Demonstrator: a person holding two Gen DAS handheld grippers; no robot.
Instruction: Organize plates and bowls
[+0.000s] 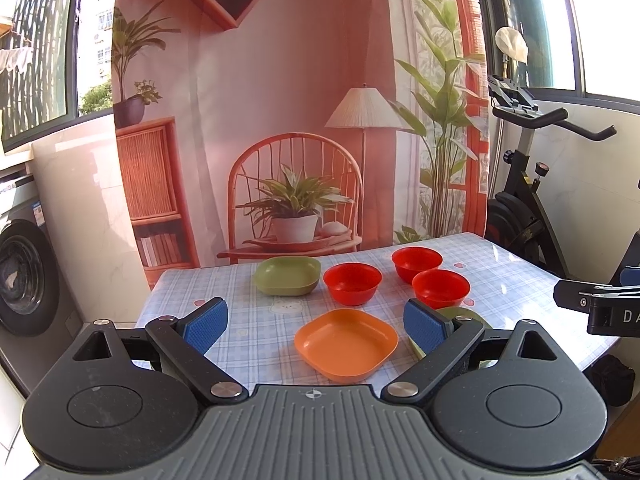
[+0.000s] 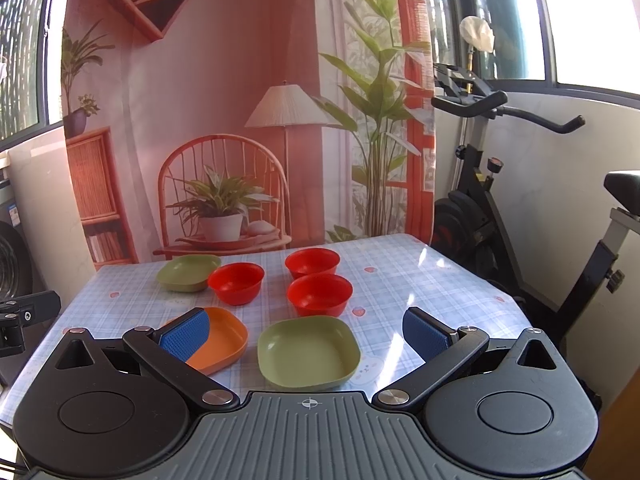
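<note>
Left wrist view showed the left hand-held gripper (image 1: 316, 326) spread wide above the orange plate (image 1: 346, 343); the right hand-held gripper (image 2: 306, 334) gaped, empty, over a green plate (image 2: 308, 352) on the tabletop (image 2: 420, 276).

Both tongs hang level and empty: the left gripper (image 1: 316, 326) with jaws spread wide, the right gripper (image 2: 306, 332) likewise.

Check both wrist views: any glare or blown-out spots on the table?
Left wrist: sun glare on the tablecloth right of the red bowls; windows blown out. Right wrist: bright streaks on the cloth beside the near green plate; straight edges bow near the frame.
</note>
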